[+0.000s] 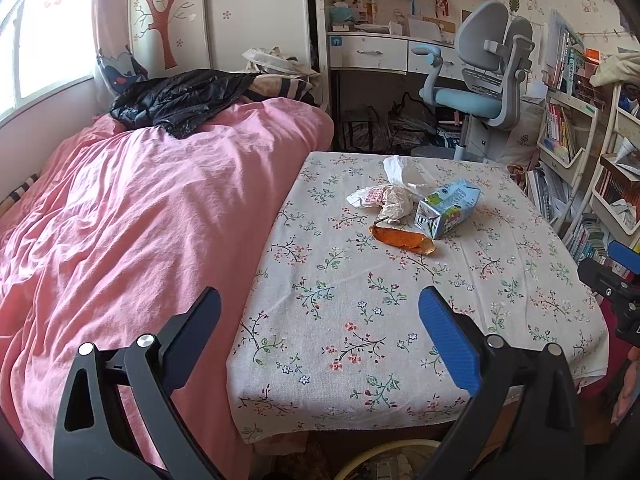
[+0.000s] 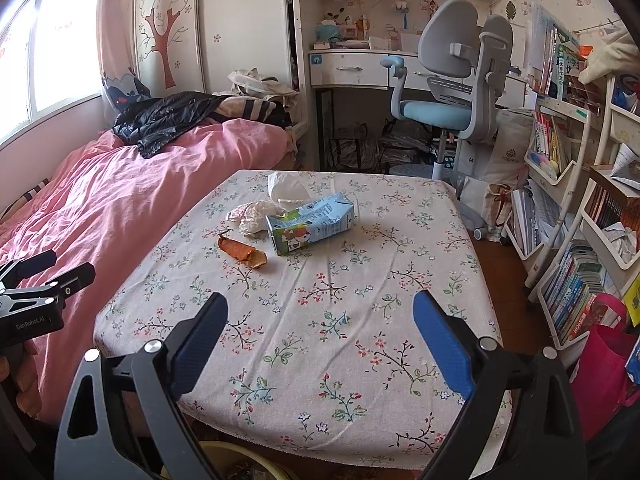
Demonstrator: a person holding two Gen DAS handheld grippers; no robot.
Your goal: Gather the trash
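Note:
On the floral-cloth table (image 1: 360, 320) (image 2: 320, 320) lies trash at the far side: a blue milk carton (image 1: 448, 208) (image 2: 310, 228) on its side, an orange peel (image 1: 402, 238) (image 2: 242, 252), a crumpled wrapper (image 1: 384, 200) (image 2: 250, 216) and a white tissue (image 1: 404, 172) (image 2: 286, 188). My left gripper (image 1: 320, 312) is open and empty above the table's near left edge. My right gripper (image 2: 320, 316) is open and empty above the table's near edge. Each gripper shows at the other view's side (image 1: 616, 280) (image 2: 36, 284).
A pink bed (image 1: 140, 220) (image 2: 120, 192) with a black jacket (image 1: 180, 100) borders the table's left. A yellow bin rim (image 1: 384, 460) (image 2: 240, 464) sits below the near edge. A grey-blue chair (image 1: 480, 92) (image 2: 448, 92) stands behind, bookshelves (image 2: 568, 200) right.

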